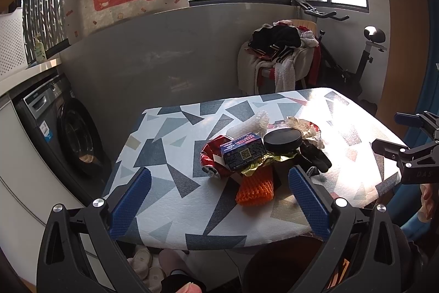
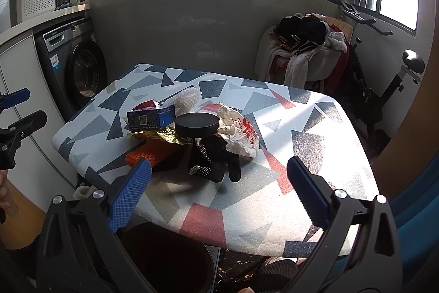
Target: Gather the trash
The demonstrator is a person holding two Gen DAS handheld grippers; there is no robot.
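Observation:
A pile of trash lies mid-table: a crushed red can [image 1: 212, 158], a blue carton [image 1: 242, 151] [image 2: 151, 117], a black round lid [image 1: 282, 140] [image 2: 197, 124], gold foil [image 1: 260, 165] [image 2: 159, 135], orange foam netting [image 1: 255, 190] [image 2: 145, 153], white foam netting [image 1: 251, 124] [image 2: 186, 98], a crumpled paper bag [image 1: 304, 127] [image 2: 237, 132] and a black glove [image 1: 315, 157] [image 2: 216, 159]. My left gripper [image 1: 219, 199] is open and empty, short of the pile. My right gripper [image 2: 219, 191] is open and empty, near the glove. A dark bin [image 2: 167, 257] [image 1: 279, 262] stands below the table's near edge.
The table [image 1: 170, 199] has a geometric-patterned cover. A washing machine [image 1: 68, 128] stands at the left. A chair heaped with clothes [image 1: 282, 56] and an exercise bike [image 1: 365, 56] stand behind the table. Slippers [image 1: 142, 262] lie on the floor.

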